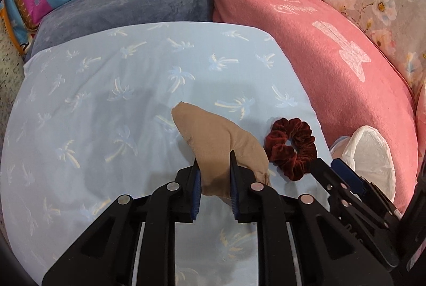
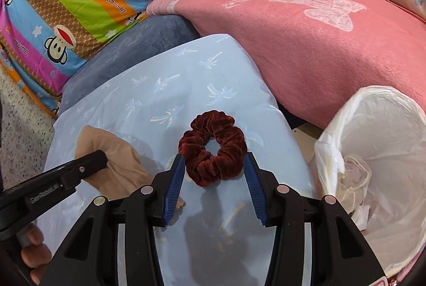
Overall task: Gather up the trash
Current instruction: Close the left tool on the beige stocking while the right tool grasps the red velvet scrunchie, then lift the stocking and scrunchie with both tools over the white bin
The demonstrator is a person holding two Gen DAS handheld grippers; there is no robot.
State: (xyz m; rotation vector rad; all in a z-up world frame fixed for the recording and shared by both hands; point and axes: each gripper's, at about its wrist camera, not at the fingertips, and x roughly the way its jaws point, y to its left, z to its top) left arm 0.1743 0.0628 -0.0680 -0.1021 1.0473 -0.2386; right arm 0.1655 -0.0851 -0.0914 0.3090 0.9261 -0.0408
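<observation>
While "Paul Frank" marks the quilt [image 2: 80,6], the left claw [image 1: 214,166] grips a sock [image 1: 213,134].

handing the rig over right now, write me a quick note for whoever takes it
Left claw: shut on the beige stocking, which lies on the light blue pillow.
Right claw: open, its fingers either side of the dark red scrunchie, not yet closed on it; the scrunchie lies flat on the same pillow.
White-lined trash bin: to the right of the pillow, beside the pink blanket, with some crumpled clear plastic already inside.
Done: stocking gripped.
Left: close on the scrunchie if it counts as trash, then carry both items to the bin and release.
</observation>
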